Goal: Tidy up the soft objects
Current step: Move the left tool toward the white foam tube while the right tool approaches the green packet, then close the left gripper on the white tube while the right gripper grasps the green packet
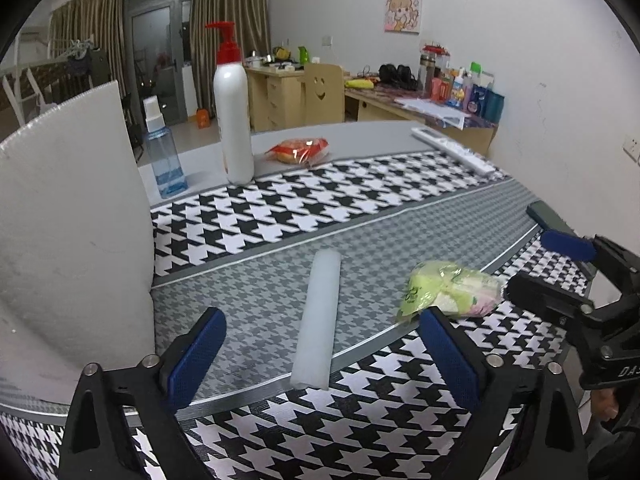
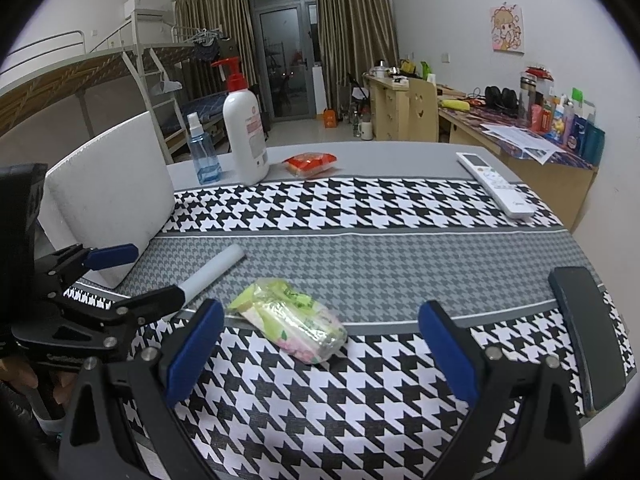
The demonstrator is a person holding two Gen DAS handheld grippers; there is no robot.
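White bin [image 2: 108, 196] interior hidden; green bag [image 2: 292, 320] outside.

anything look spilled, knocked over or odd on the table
Nothing spilled or damaged. The white foam tube lies flat across the cloth's stripes, and the pump bottle and spray bottle stand upright.

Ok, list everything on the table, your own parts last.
foam roll: 1, white, grey stripe, between left jaws
green pack: 1, green-pink, near edge, ahead of right jaws
red pack: 1, red-orange, far side
pump bottle: 1, white, red pump, far left
spray bottle: 1, blue, left of pump bottle
remote: 1, white, far right
white board: 1, left edge, upright
phone: 1, dark, right edge
left gripper: black, blue pads, open
right gripper: same, open
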